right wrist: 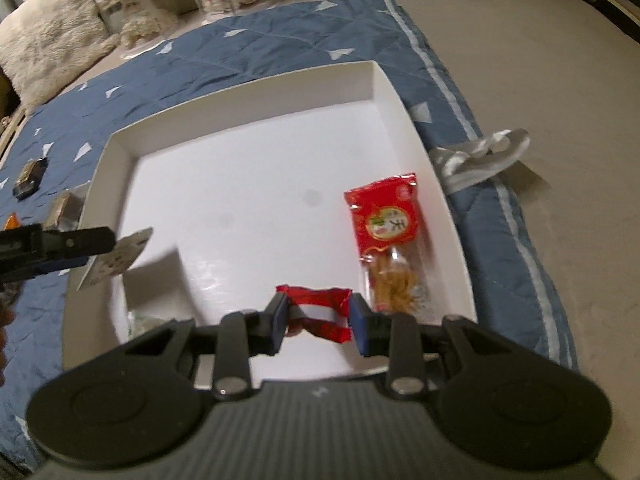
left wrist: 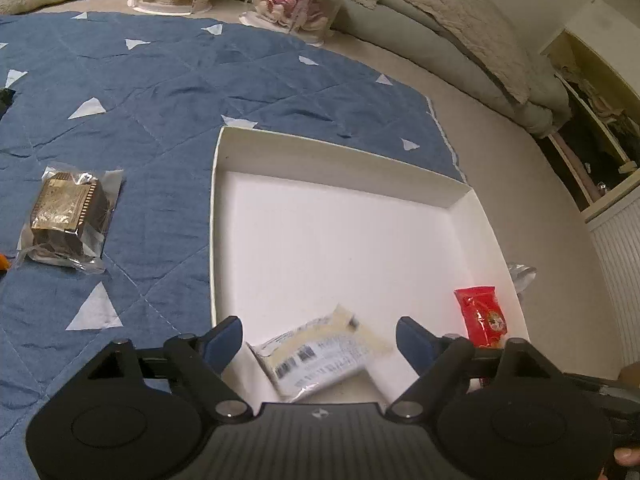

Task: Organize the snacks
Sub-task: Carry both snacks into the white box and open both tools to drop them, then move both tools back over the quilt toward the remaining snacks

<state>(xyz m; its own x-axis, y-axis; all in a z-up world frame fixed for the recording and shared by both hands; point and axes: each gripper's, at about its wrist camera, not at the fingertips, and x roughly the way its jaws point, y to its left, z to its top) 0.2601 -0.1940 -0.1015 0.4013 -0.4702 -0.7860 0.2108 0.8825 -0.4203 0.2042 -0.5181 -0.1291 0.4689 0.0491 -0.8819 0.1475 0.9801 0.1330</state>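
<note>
Right gripper (right wrist: 317, 320) pinches a small red wrapper (right wrist: 318, 310) above the white tray (right wrist: 404, 92); left gripper (left wrist: 320, 340) gapes wide. Best released low, beside the red snack packet (right wrist: 386, 216).

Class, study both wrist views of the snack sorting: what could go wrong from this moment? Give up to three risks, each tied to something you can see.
1. The right gripper pinches only a crumpled edge of the red wrapper; it may slip or tear.
2. The white packet looks mid-fall below the open left gripper, near the tray's front edge; it might land outside.
3. Both grippers work over the same tray; they could collide.
</note>
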